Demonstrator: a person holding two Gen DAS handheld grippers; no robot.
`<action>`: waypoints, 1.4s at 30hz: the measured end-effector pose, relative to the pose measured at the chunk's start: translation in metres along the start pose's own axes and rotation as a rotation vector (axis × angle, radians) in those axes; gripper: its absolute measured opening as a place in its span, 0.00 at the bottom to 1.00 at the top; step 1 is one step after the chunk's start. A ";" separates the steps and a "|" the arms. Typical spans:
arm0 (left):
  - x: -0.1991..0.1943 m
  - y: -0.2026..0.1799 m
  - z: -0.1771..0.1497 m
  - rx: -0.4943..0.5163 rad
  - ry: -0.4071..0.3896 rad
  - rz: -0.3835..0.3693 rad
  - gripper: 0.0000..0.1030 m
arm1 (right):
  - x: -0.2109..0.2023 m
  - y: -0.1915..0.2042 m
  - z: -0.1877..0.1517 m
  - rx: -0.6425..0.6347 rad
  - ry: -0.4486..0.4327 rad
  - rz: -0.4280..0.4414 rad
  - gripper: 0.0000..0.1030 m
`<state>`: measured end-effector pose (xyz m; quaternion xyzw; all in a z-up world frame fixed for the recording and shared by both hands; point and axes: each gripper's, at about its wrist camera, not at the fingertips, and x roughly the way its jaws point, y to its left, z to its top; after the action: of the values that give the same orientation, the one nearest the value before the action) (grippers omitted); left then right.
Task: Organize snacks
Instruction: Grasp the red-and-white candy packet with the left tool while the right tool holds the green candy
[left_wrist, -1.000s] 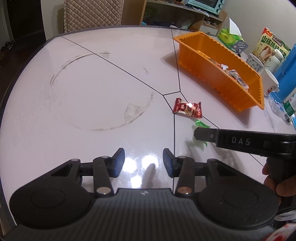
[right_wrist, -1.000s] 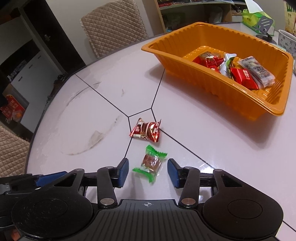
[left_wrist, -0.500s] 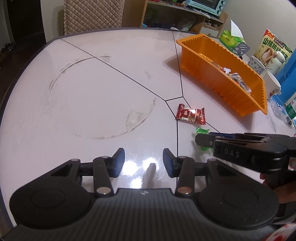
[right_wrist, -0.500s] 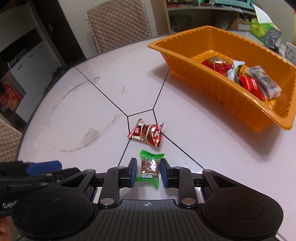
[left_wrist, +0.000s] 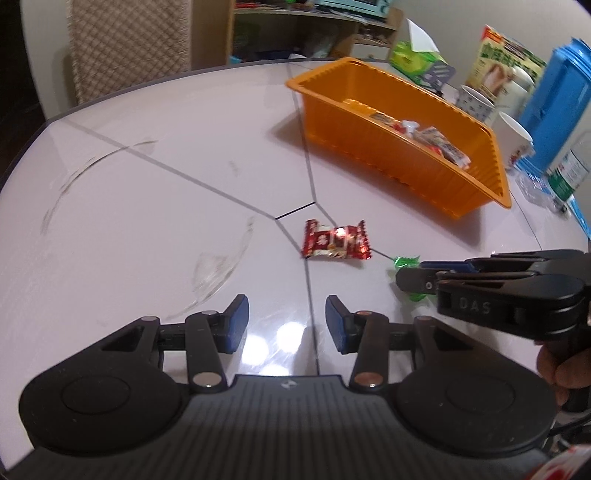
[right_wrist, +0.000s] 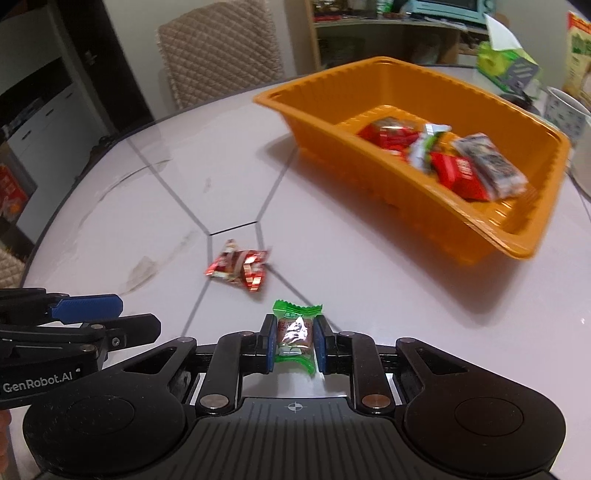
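Between the pads of the right tongs (right_wrist: 294, 339) sits a green-wrapped candy (right_wrist: 294, 334), clamped across its middle, apparently so it can go into the orange tray (right_wrist: 491, 229) ahead and to the right, where other snacks already lie. Just ahead of the left tongs (left_wrist: 286, 319), whose jaws stand apart on nothing, a red-wrapped candy (left_wrist: 334, 240) lies on the tabletop (left_wrist: 147, 229), probably that side's next pick.

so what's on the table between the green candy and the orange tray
Nothing: the right wrist view shows bare white table between the green candy, held in the right hand-held gripper, and the orange tray.
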<state>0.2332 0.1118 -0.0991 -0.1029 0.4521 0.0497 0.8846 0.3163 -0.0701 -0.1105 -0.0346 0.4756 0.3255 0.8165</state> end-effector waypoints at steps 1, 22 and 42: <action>0.003 -0.003 0.002 0.017 -0.001 -0.001 0.46 | -0.002 -0.003 0.000 0.009 -0.002 -0.005 0.21; 0.062 -0.038 0.039 0.302 -0.039 0.020 0.53 | -0.017 -0.041 -0.001 0.110 -0.032 -0.029 0.21; 0.056 -0.041 0.036 0.198 -0.012 -0.008 0.21 | -0.014 -0.031 -0.004 0.007 -0.044 -0.062 0.21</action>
<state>0.3019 0.0797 -0.1184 -0.0166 0.4492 0.0021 0.8933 0.3256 -0.1028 -0.1095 -0.0394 0.4574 0.2994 0.8364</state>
